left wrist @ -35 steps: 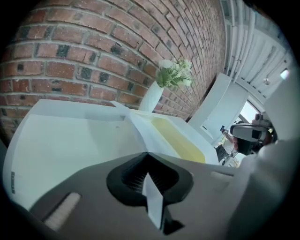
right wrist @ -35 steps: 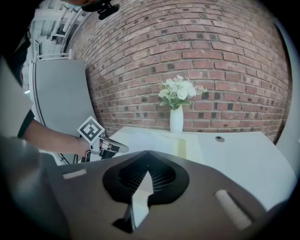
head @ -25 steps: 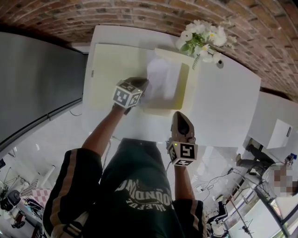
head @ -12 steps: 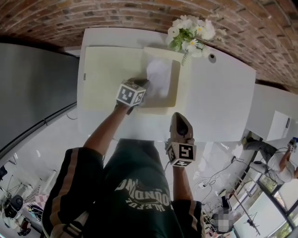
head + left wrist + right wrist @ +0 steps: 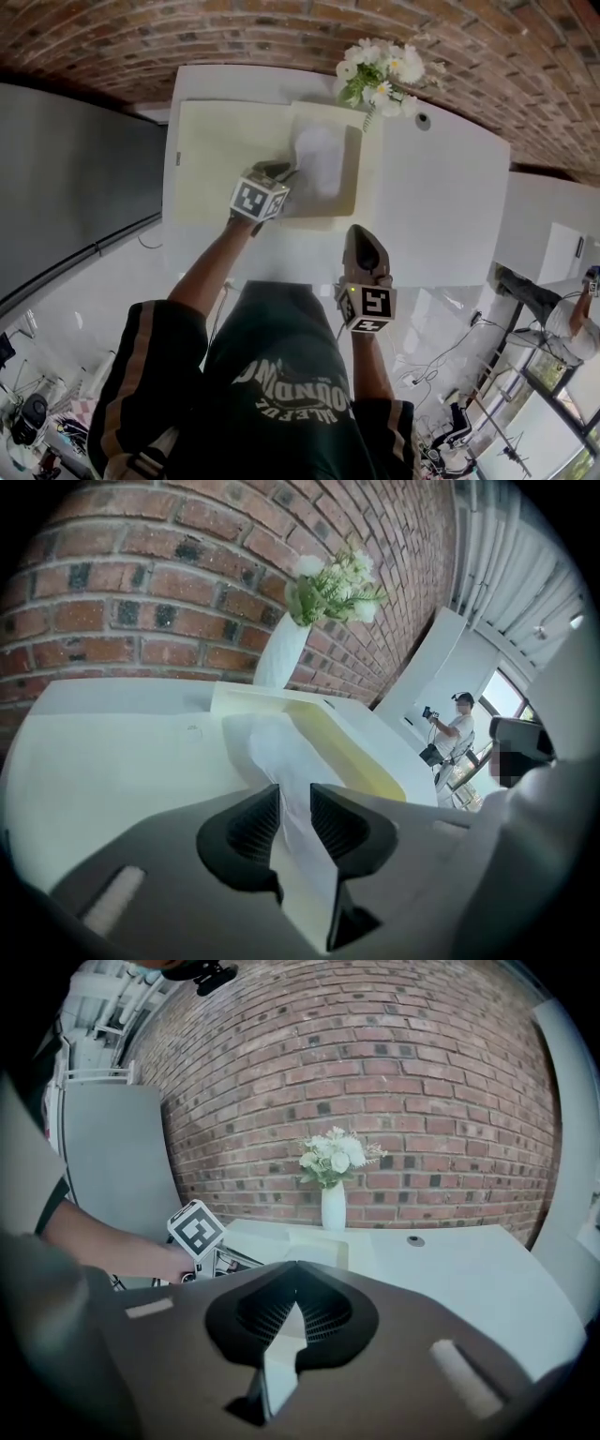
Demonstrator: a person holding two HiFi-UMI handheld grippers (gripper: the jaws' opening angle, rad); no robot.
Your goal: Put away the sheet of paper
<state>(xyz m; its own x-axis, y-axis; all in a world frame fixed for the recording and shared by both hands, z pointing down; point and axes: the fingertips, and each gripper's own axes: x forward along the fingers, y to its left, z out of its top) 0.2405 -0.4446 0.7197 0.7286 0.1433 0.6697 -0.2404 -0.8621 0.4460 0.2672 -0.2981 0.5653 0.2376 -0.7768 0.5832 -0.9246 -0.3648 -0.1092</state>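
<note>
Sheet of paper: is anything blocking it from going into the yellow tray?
Nothing visible does. The sheet of paper already lies inside the open yellow tray, and its near edge runs between the parted jaws of the left gripper. The vase stands behind the tray, not over the sheet.

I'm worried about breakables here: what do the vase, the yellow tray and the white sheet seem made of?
Vase: smooth white with a soft sheen, likely glazed ceramic, possibly plastic. Tray: pale yellow, matte, thin straight walls; card or plastic, unclear. Sheet: thin, white, bent and rumpled, so paper.
</note>
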